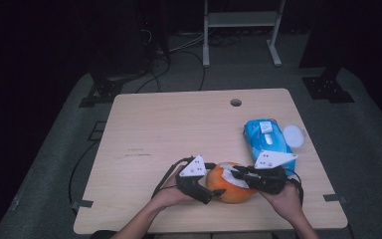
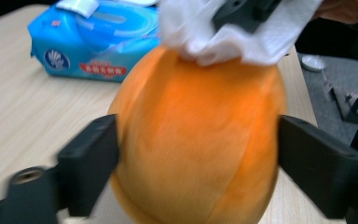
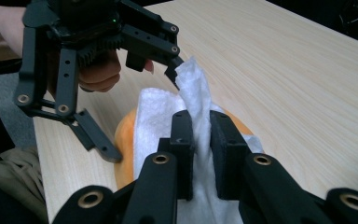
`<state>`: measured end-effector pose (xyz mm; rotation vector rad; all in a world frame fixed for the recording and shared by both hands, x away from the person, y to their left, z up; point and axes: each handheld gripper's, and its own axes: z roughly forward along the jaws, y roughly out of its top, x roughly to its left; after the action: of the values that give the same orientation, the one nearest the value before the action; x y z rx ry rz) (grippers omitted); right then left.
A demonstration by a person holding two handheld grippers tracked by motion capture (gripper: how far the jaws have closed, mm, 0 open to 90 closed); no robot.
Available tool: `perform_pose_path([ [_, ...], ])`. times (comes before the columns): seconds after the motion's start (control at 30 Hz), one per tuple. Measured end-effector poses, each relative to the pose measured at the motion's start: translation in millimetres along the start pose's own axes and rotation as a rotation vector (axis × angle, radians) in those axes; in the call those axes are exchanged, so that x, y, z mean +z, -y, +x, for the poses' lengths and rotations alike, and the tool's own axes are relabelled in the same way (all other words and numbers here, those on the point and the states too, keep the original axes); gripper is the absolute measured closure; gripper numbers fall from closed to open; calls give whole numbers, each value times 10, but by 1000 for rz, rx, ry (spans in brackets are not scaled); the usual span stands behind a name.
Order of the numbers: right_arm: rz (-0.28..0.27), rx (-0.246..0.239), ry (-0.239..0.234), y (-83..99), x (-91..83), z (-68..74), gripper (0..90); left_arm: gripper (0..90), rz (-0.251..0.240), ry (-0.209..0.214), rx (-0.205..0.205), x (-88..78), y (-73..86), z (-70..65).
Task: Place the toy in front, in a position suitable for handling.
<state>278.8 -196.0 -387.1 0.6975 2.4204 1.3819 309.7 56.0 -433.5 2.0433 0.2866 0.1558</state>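
1. Orange ball (image 1: 231,189) sits at table (image 1: 179,129) front edge, btwn both grippers.
2. Left gripper (image 2: 196,154): jaws clamp ball's sides.
3. Right gripper (image 3: 200,135): pinches white wipe (image 3: 193,93) atop ball.
4. Blue wipes pack (image 1: 268,139) nearby.

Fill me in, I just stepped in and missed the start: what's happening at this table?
A person is wiping a round orange ball near the front edge of a light wooden table. The left gripper clamps the ball by its sides, while the right gripper pinches a white wet wipe and presses it on the ball's top. A blue wipes pack lies behind, lid open.
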Motion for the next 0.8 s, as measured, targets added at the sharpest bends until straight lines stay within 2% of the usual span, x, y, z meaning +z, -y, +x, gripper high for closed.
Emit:
perform_pose_path([
  [0.1, 0, 11, 4, 13, -33, -48, 795, 82, 14, 26, -57, 32, 52, 59],
  [0.17, 1, 18, 10, 21, -45, -74, 794, 145, -4, 35, -66, 39, 73, 70],
  [0.27, -3, 7, 30, 13, -60, -65, 794, 288, -27, 6, -19, 15, 45, 44],
  [0.3, -9, 3, 38, 3, -71, -58, 794, 311, -35, -4, -4, 7, 28, 26],
  [0.4, -40, -10, 39, -55, -114, 3, 795, 333, -56, -20, 42, -12, -46, -47],
  [0.47, -51, -41, 23, -115, -91, 99, 795, 333, -50, -32, 90, 2, -101, -134],
  [0.57, -27, -98, 1, -180, 26, 283, 795, 332, -32, -48, 150, 36, -117, -227],
  [0.63, 3, -127, 10, -192, 87, 343, 796, 330, -20, -48, 157, 39, -104, -235],
  [0.67, 6, -125, 16, -187, 94, 337, 797, 329, -27, -38, 144, 41, -94, -222],
  [0.8, -1, -75, 47, -138, 21, 169, 797, 328, -16, -18, 118, 40, -62, -181],
])
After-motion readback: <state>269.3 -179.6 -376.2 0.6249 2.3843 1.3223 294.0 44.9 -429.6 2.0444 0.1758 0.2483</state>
